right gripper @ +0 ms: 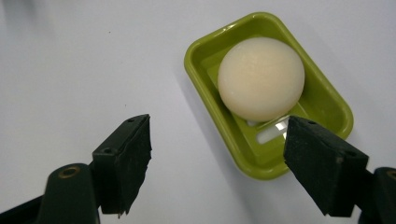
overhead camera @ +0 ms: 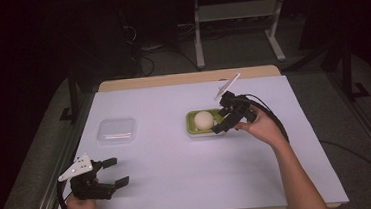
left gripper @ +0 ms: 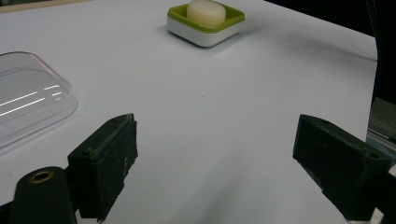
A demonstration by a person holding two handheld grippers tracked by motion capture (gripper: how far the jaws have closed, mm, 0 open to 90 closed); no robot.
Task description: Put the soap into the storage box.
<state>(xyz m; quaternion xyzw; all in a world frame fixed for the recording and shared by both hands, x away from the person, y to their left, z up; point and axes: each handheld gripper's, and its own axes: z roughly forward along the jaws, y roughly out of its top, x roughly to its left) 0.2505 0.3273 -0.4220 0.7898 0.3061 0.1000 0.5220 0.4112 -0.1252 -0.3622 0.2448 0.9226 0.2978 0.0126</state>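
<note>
A round cream soap (overhead camera: 204, 119) (right gripper: 260, 78) (left gripper: 206, 11) lies in a green soap dish (overhead camera: 191, 125) (right gripper: 203, 60) (left gripper: 180, 17) at the middle of the white table. My right gripper (overhead camera: 224, 120) (right gripper: 219, 161) hovers open just right of the dish, jaws wide with one over the dish's near rim, holding nothing. A clear plastic lid (overhead camera: 116, 130) (left gripper: 28, 98) lies flat to the left. My left gripper (overhead camera: 114, 172) (left gripper: 215, 163) rests open near the front left edge, with bare table between its jaws.
White paper (overhead camera: 178, 160) covers the table, with a wooden edge (overhead camera: 186, 78) at the back. Table legs and cables (overhead camera: 139, 53) stand on the floor behind. The right gripper's cable (overhead camera: 275, 120) loops over the person's wrist.
</note>
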